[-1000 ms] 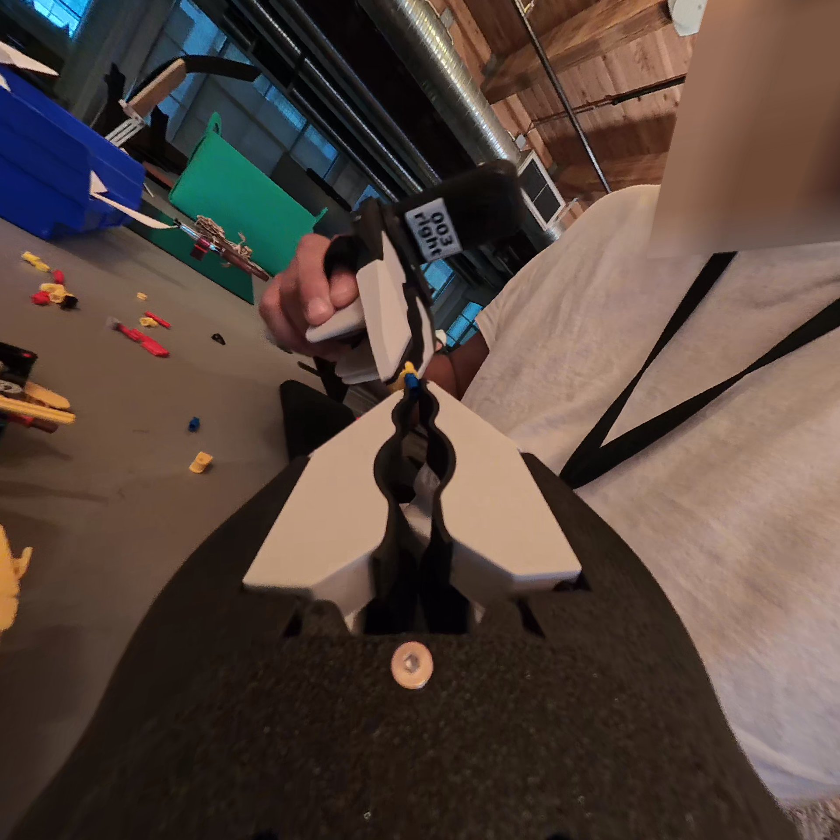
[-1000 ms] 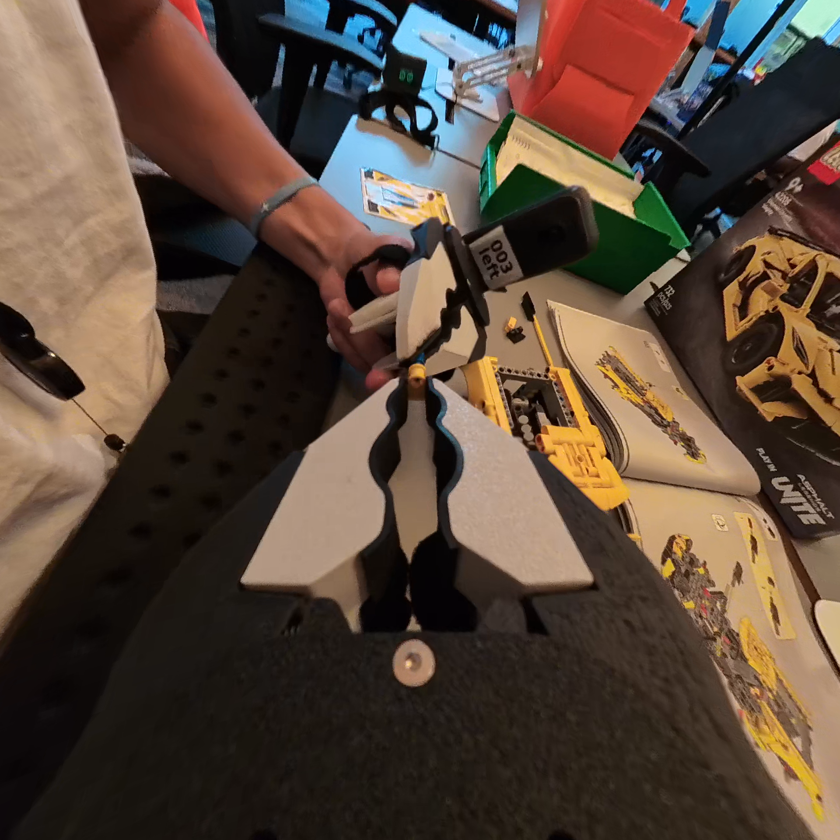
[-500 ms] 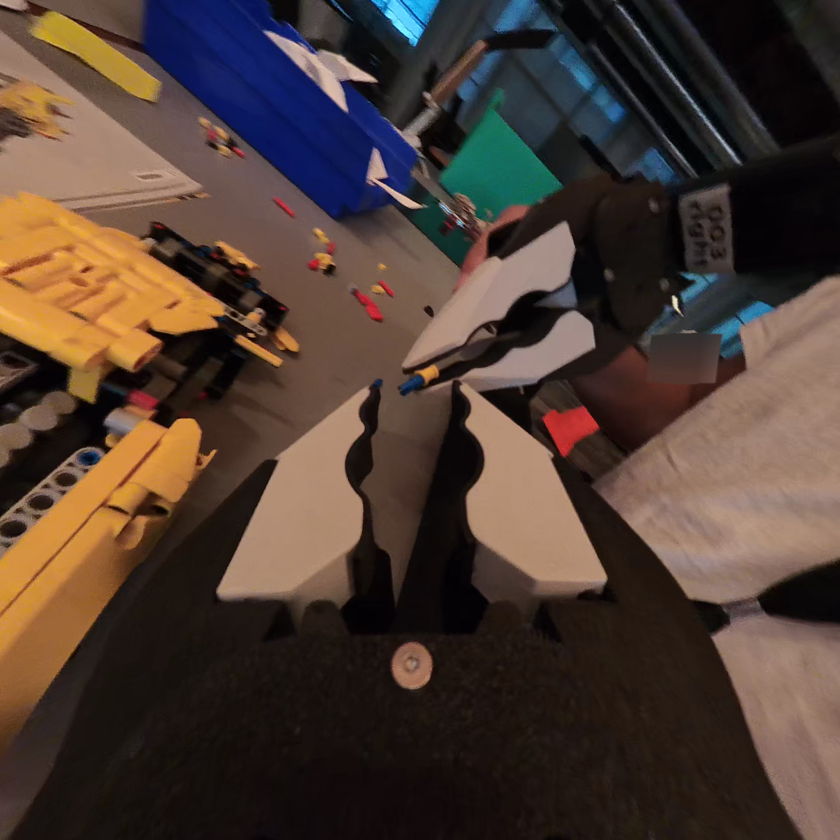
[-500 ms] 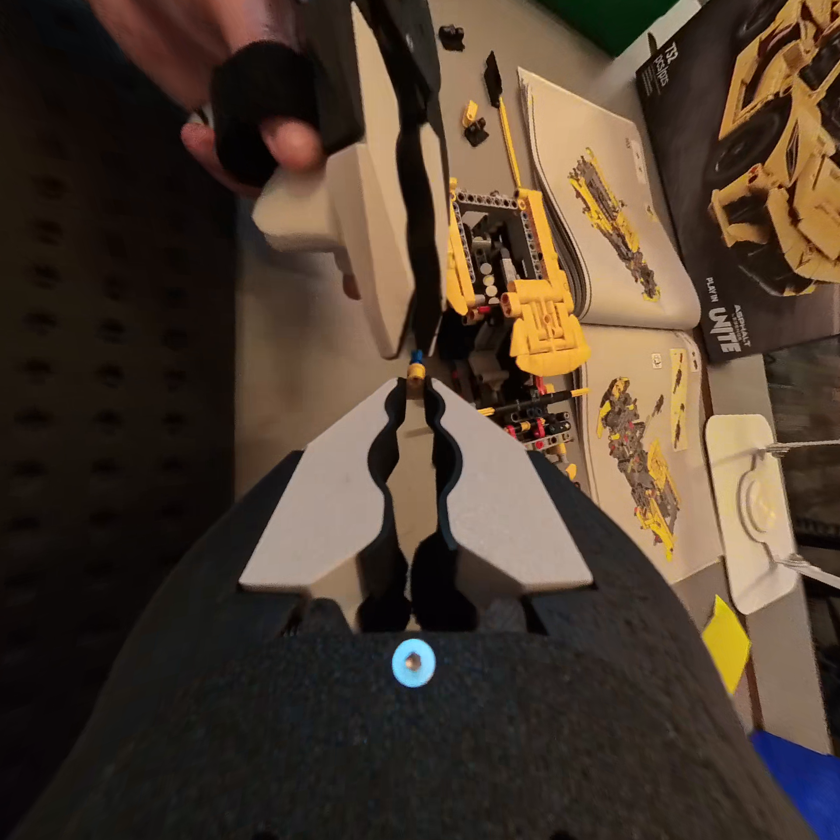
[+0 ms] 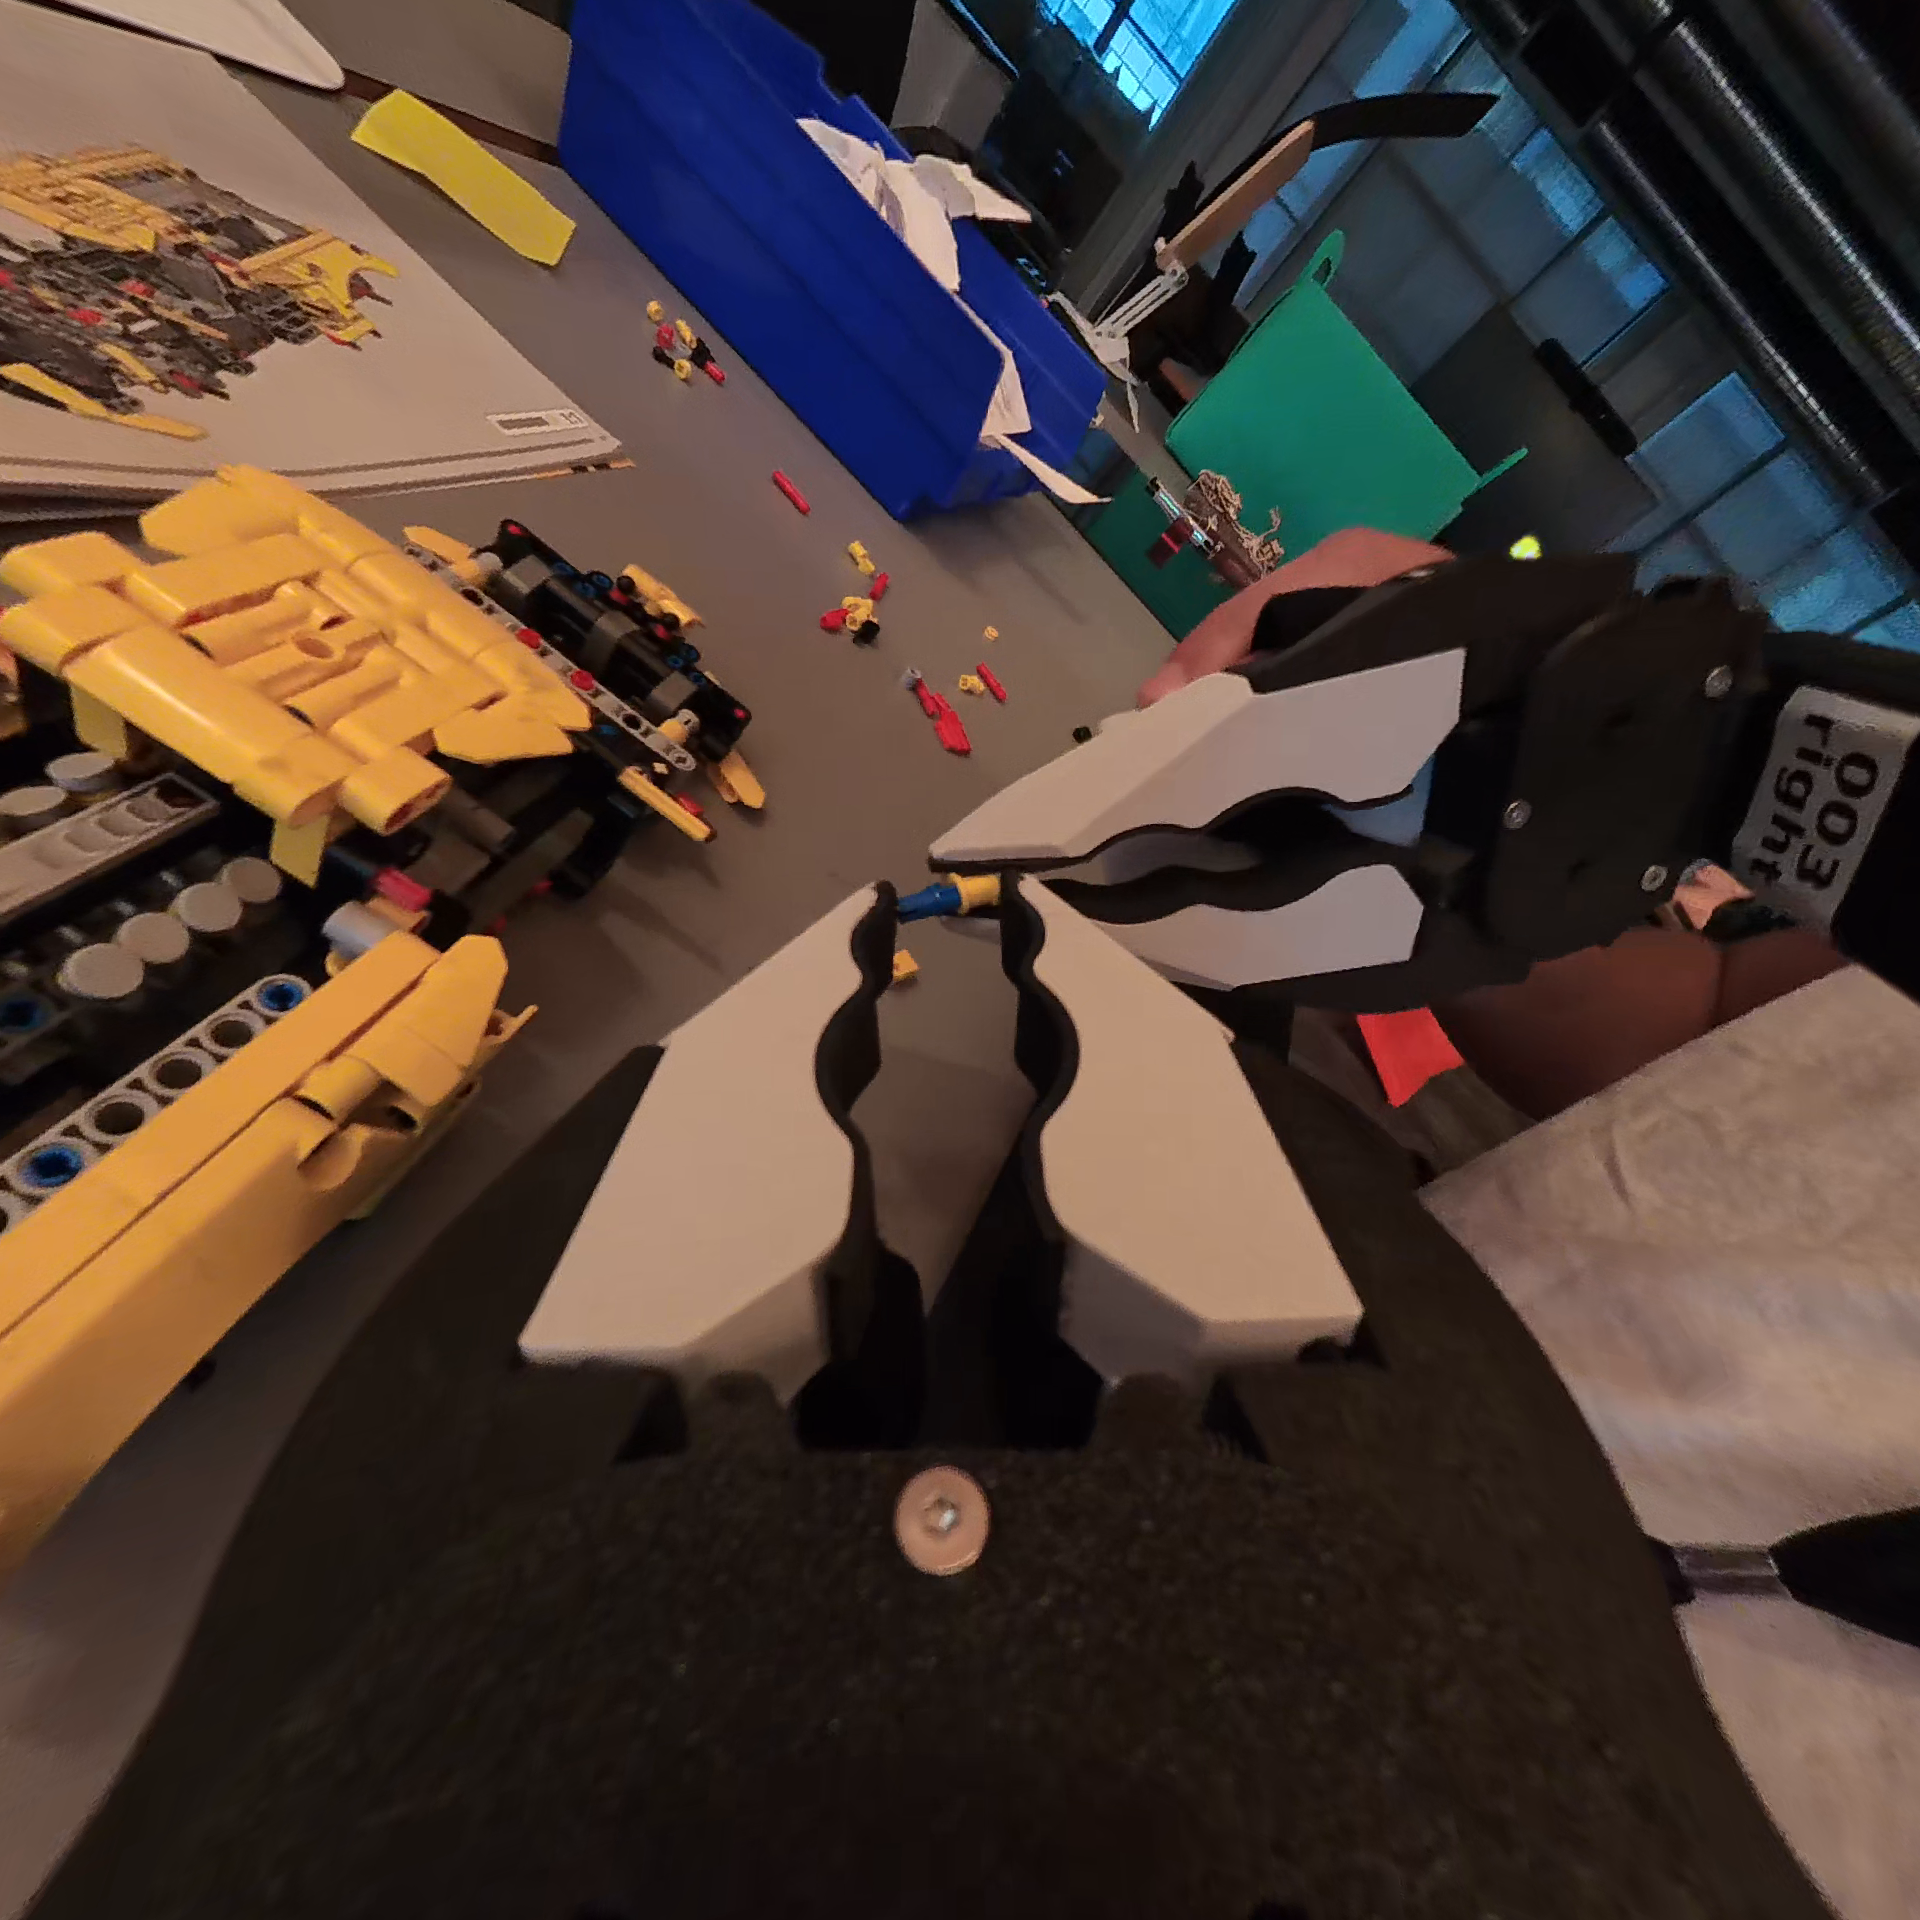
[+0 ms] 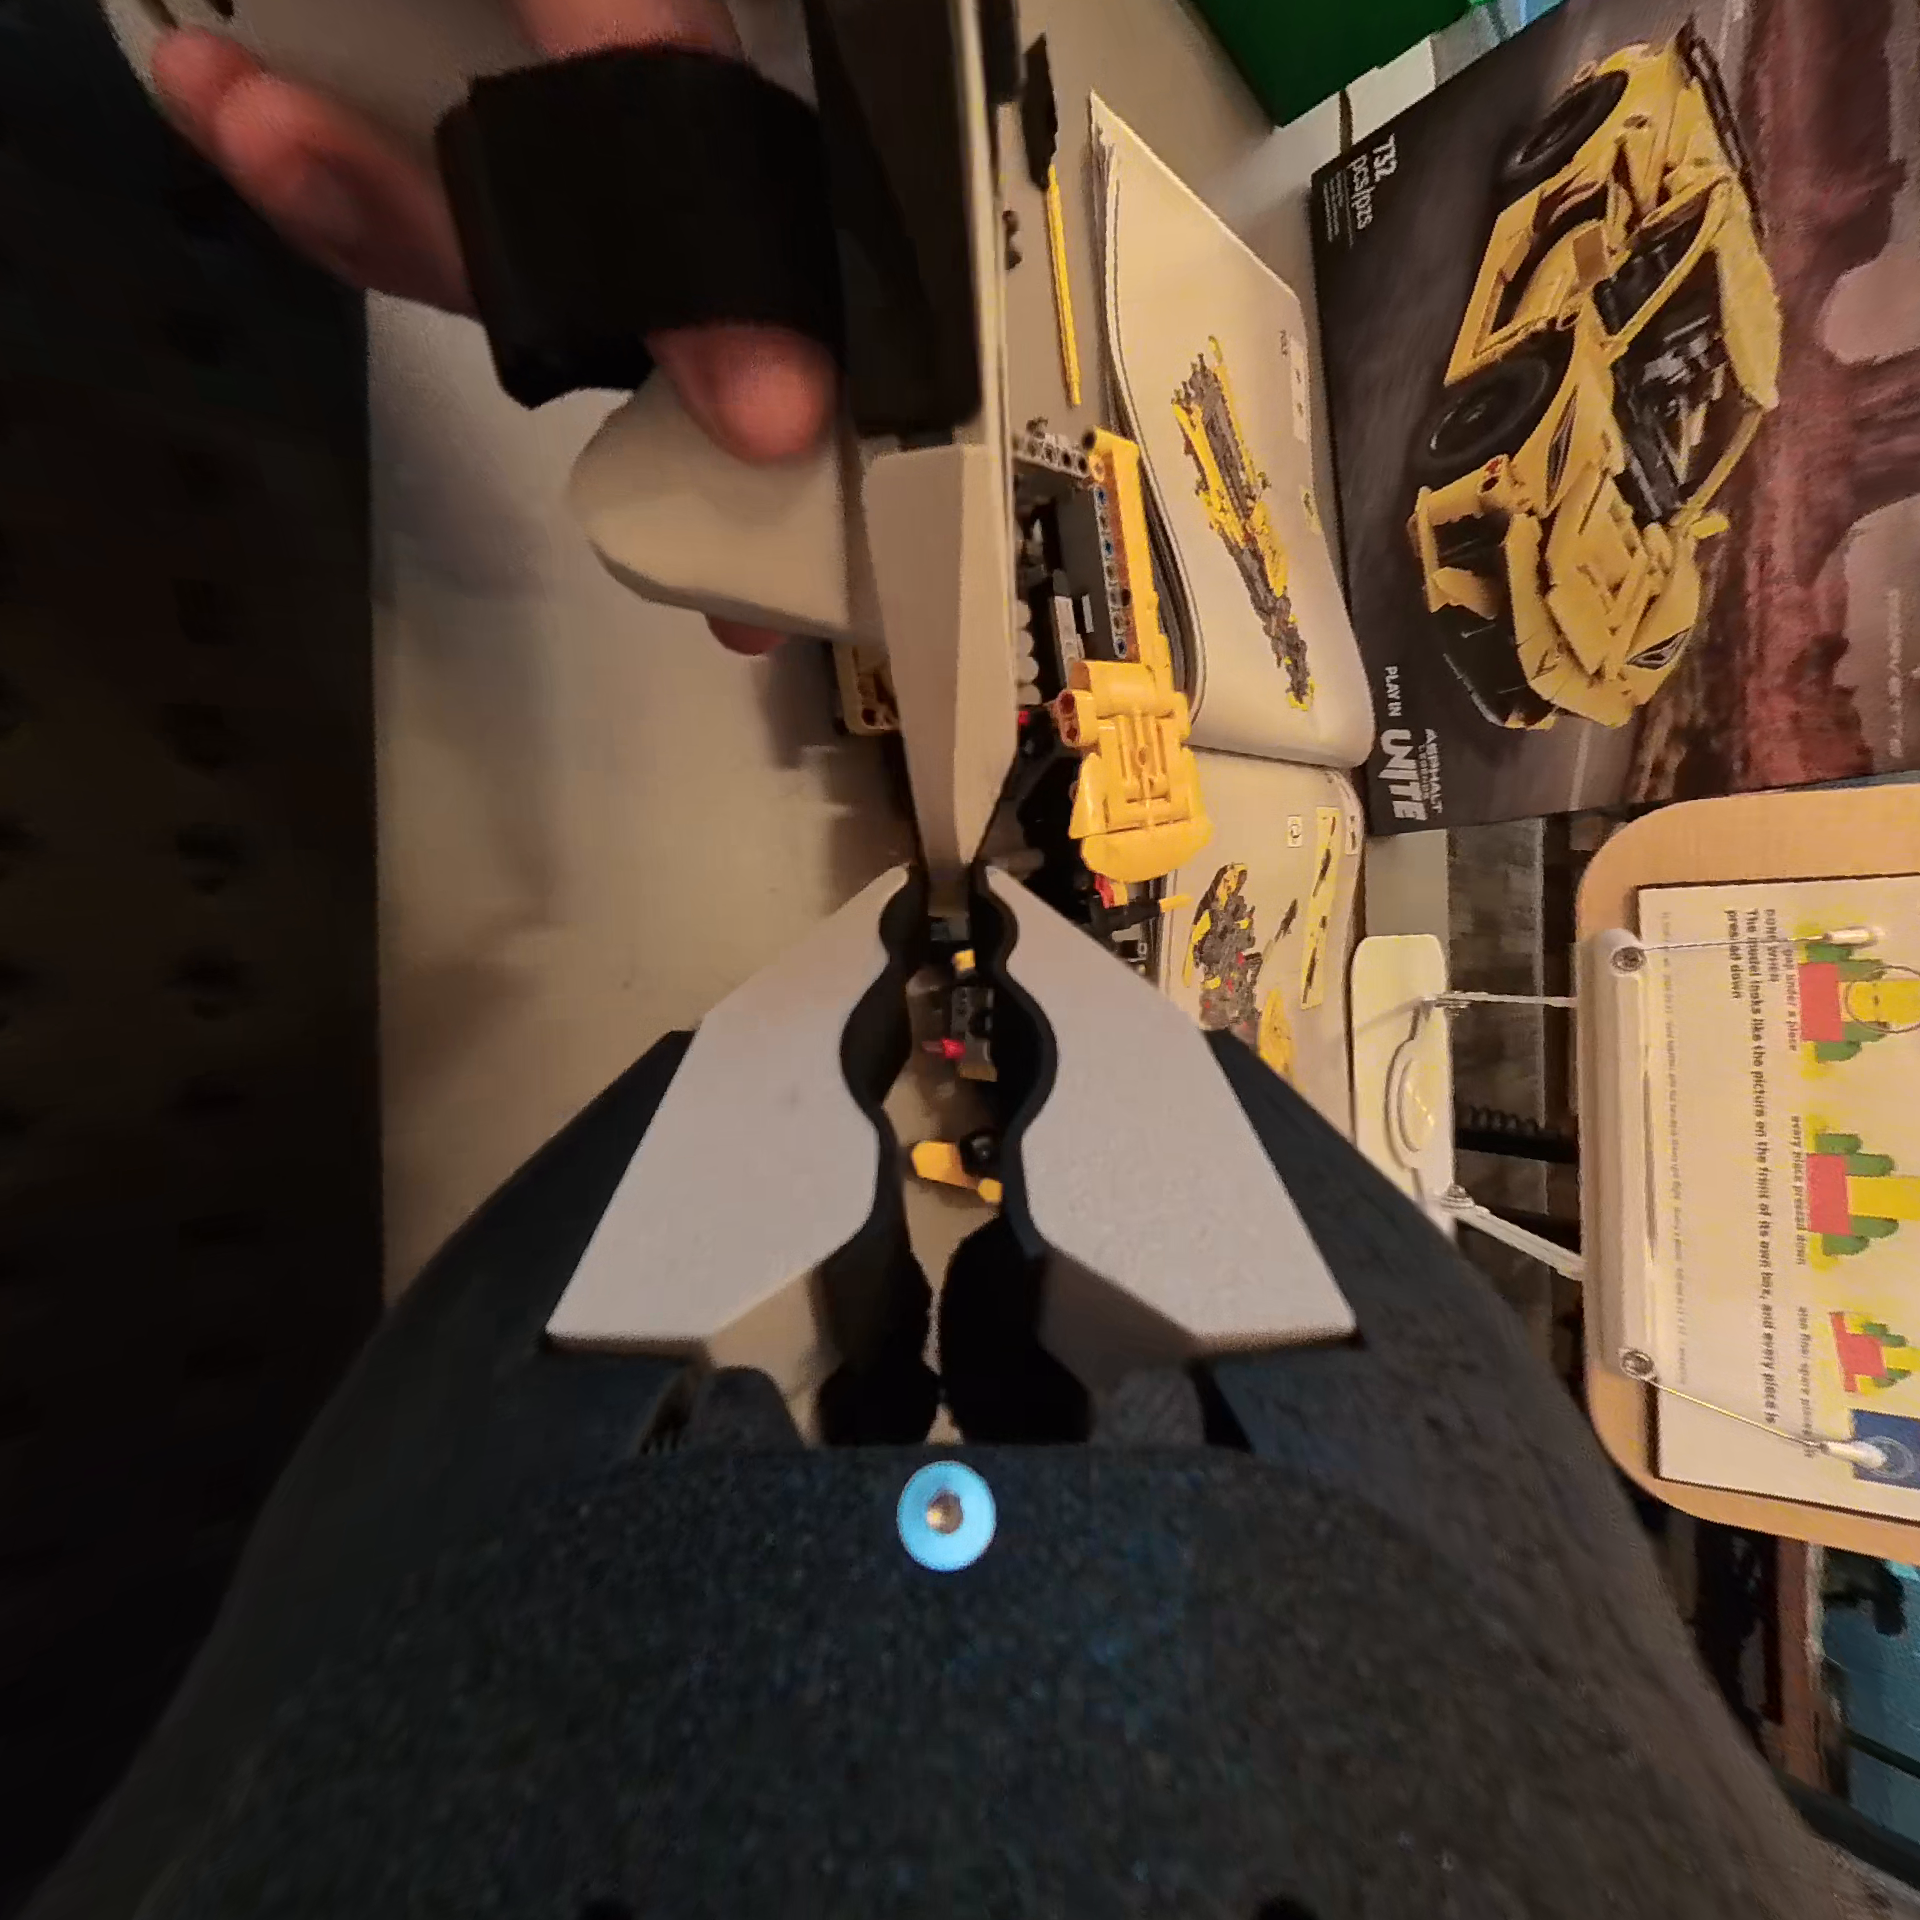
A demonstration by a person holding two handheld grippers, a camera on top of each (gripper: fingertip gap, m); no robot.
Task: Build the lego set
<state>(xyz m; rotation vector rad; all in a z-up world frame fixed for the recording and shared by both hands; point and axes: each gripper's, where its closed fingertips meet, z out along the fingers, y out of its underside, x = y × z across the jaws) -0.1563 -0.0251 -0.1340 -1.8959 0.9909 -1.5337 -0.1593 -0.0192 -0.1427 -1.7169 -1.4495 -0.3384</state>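
Above the grey surface (image 5: pixel 727 499), our left tongs (image 5: pixel 943 902) stand parted, a small blue-and-yellow pin (image 5: pixel 943 896) lying across their tips. Our right tongs (image 5: pixel 961 868) are clenched on the pin's yellow end. The half-built yellow car (image 5: pixel 281 665) sits beside the open instruction booklet (image 5: pixel 208 312).

Yellow model (image 5: pixel 281 665) crowds the tabletop (image 5: pixel 644 468) just left of the left tool (image 5: pixel 940 904), the right tool (image 5: pixel 966 862) blocks straight ahead, loose bricks (image 5: pixel 935 707) dot the open grey stretch beyond
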